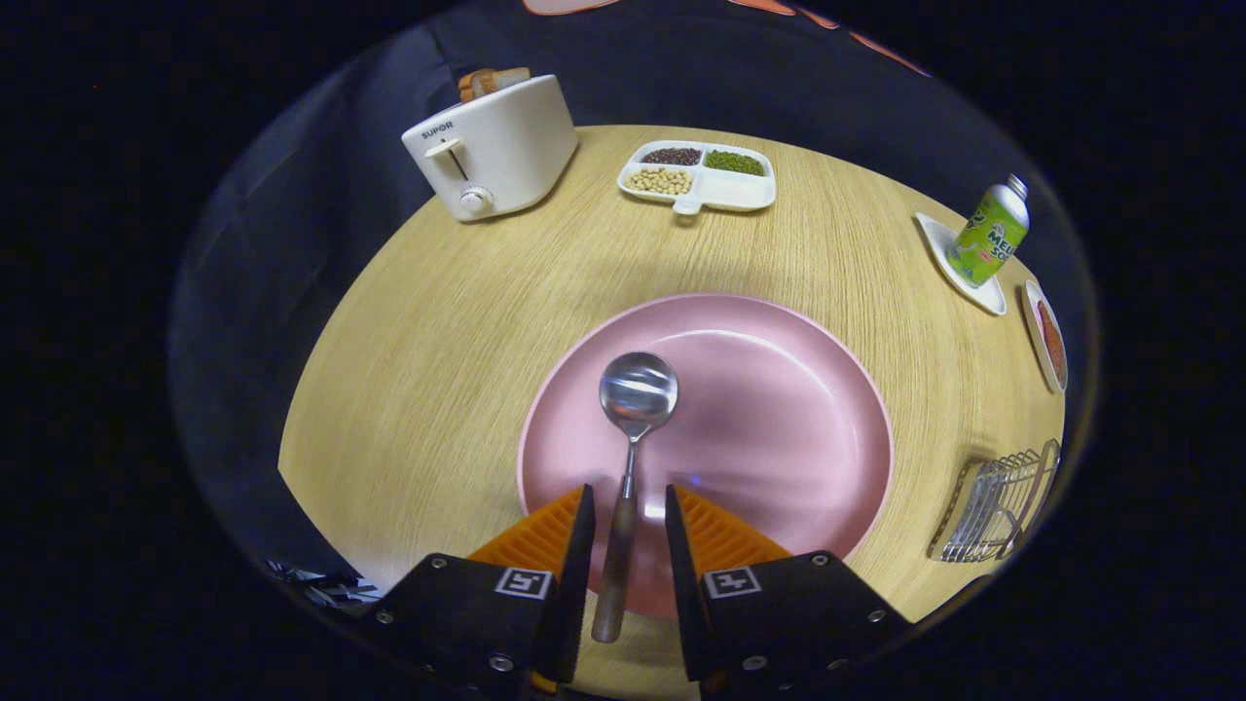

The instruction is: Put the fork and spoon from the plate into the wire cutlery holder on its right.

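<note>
A metal spoon point(638, 389) with a brownish handle lies on the pink plate point(779, 409), its bowl toward the plate's middle and its handle reaching back over the near rim. My gripper point(628, 492) is open, with one finger on each side of the handle and a small gap left on both sides. The wire cutlery holder point(1003, 506) stands on the table to the right of the plate, beyond my right finger. I cannot tell what is inside it.
The round wooden table point(438, 341) carries a white toaster point(492, 146) at the far left and a divided dish of beans point(699, 175) beyond the plate. A green bottle point(991, 234) on a coaster and a small dish point(1049, 336) stand far right.
</note>
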A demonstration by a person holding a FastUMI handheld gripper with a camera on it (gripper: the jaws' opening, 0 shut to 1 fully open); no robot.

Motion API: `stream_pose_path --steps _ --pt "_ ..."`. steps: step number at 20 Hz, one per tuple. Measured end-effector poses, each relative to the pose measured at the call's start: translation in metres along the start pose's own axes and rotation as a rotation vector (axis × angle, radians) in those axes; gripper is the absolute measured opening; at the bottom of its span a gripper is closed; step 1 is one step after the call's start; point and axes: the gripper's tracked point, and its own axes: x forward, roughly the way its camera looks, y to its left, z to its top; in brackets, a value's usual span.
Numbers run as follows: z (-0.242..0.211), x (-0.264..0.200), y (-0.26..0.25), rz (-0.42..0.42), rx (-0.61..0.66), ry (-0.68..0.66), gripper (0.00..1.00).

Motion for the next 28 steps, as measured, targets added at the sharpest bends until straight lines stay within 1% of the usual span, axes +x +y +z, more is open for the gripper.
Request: stream_pose_path --steps 1,2,3,4,6,8,11,16,21,28 --pt "-0.003 0.002 0.001 -0.003 0.010 0.007 0.37" --pt "-0.005 0.004 0.001 -0.007 0.016 0.012 0.27" --pt "-0.007 0.006 -0.001 -0.017 0.018 0.013 0.24" --pt "-0.007 0.006 -0.003 -0.024 0.025 0.007 0.18" --pt "-0.006 0.006 -0.001 -0.012 0.046 -0.005 0.11" --pt "-0.003 0.000 -0.006 -0.010 0.067 -0.033 0.07" --pt "0.006 -0.018 -0.018 0.003 0.103 -0.077 0.07" --pt "0.021 -0.055 -0.057 -0.019 0.181 -0.157 0.06" --pt "0.026 -0.096 -0.114 -0.093 0.253 -0.232 0.06" --pt "0.028 -0.163 -0.188 -0.201 0.288 -0.322 0.06"
